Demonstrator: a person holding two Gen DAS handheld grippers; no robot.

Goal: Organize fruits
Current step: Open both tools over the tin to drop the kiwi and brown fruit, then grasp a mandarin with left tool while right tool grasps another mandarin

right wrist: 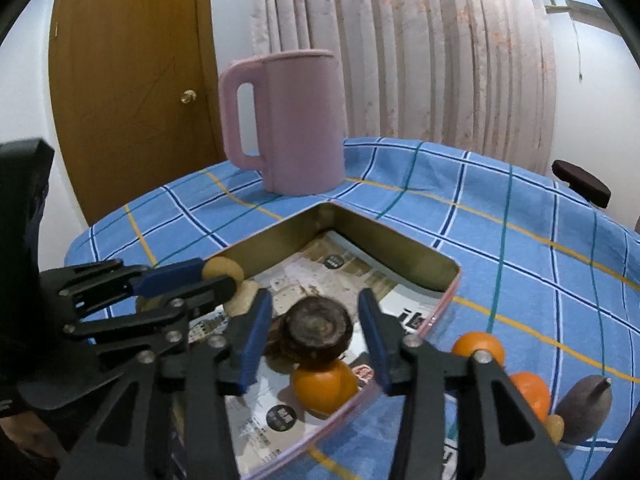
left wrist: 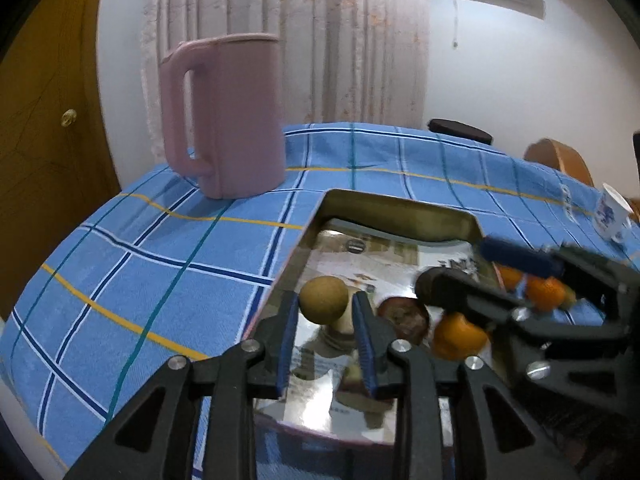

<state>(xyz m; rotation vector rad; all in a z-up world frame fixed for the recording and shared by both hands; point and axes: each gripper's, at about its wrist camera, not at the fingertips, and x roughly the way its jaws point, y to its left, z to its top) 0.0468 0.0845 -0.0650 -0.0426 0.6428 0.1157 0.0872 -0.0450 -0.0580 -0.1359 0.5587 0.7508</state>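
Right wrist: three oranges point(right wrist: 325, 385), one tray point(right wrist: 384, 240).

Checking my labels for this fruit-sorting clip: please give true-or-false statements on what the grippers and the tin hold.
1. The pink jug stands in the tin. False: it stands on the tablecloth behind it.
2. The left hand-held gripper holds a tan round fruit. True.
3. The right hand-held gripper is shut on an orange. False: it is open, fingers either side of a dark brown fruit.
4. An orange lies in the tin. True.
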